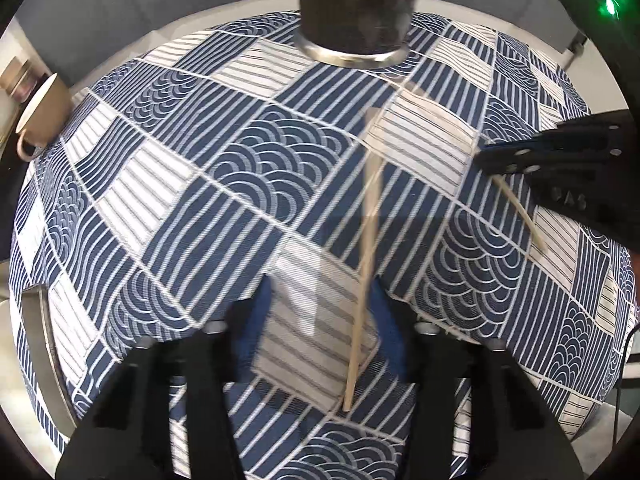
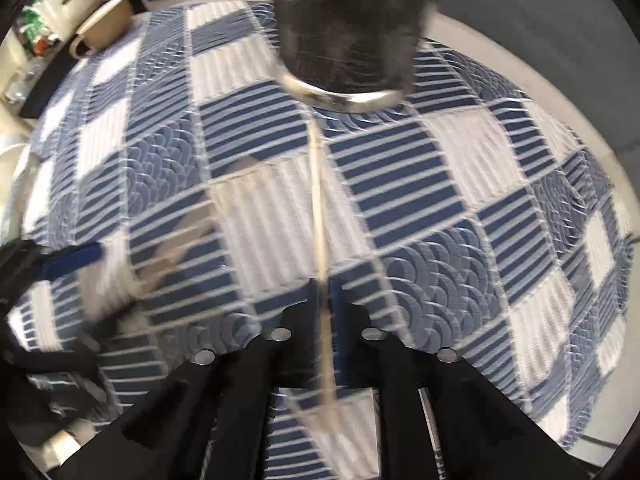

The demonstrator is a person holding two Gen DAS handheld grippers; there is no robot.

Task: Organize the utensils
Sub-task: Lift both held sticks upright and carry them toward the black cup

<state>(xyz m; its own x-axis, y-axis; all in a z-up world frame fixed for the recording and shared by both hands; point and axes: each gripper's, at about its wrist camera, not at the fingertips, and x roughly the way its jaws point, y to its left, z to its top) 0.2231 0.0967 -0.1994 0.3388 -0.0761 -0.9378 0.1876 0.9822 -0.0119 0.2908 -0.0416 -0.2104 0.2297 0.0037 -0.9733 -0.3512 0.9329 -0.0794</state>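
Observation:
A pale wooden chopstick (image 1: 370, 220) lies over the patterned cloth and runs down between the blue pads of my left gripper (image 1: 320, 316). It sits close to the right pad, and the jaws stand apart around it without pinching it. My right gripper (image 2: 324, 292) is shut on a second chopstick (image 2: 320, 200), which points up toward the dark utensil holder (image 2: 348, 20). In the left wrist view the right gripper (image 1: 516, 160) shows at the right edge with its chopstick (image 1: 520, 208) sticking out below. The holder (image 1: 356, 8) stands at the far edge of the cloth.
A blue-and-white patterned cloth (image 1: 240, 168) covers the table. A tan cup (image 1: 44, 112) stands at the far left corner, also seen as the cup (image 2: 108, 24). A metal object (image 1: 40, 340) sits at the left edge. Shelf clutter (image 2: 36, 36) lies beyond the table.

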